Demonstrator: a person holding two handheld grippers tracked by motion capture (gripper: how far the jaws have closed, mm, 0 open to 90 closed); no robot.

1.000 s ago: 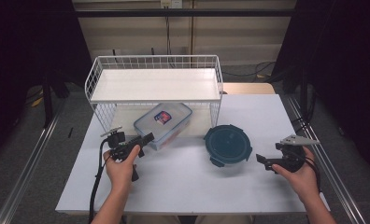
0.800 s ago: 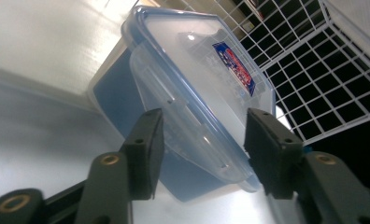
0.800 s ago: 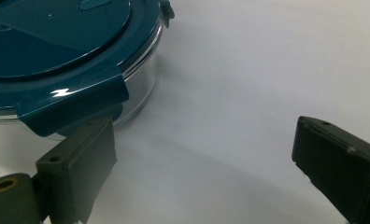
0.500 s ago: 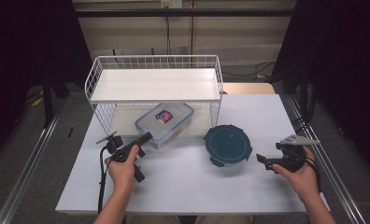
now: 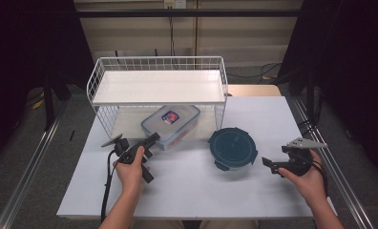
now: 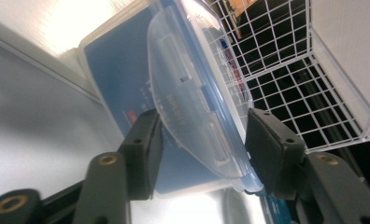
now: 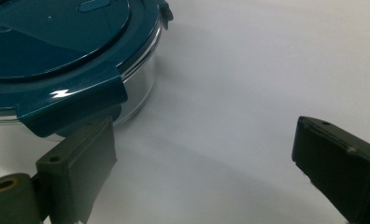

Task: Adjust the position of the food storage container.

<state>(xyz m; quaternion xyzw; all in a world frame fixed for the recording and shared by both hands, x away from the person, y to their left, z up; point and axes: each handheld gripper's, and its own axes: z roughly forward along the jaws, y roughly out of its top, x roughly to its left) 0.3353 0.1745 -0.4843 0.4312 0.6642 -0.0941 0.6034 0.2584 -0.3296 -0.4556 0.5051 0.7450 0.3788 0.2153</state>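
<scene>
Closing around the rectangular box [image 6: 183,102] near the surface's [image 5: 187,191] middle, the left gripper's [image 6: 204,149] jaws straddle its corner. Right gripper [image 7: 204,163] gapes empty beside the round container [image 7: 57,51].

From the high view you look forward and down on the white table [image 5: 187,191], far enough back that its whole top fits, with your forearms entering at 6 o'clock and the wire basket [image 5: 158,86] up at 12. The left gripper view rides close behind its 2 black jaws, rolled well over (the table runs slantwise here), and faces the clear rectangular container [image 6: 183,102] from very near, with basket mesh at 2 o'clock. The right gripper view sits low above the table, looking along its jaws, the round teal-lidded container [image 7: 57,51] at 10 o'clock. Each gripper view shares its container [image 5: 170,125] and [image 5: 233,148] with the high view.
</scene>
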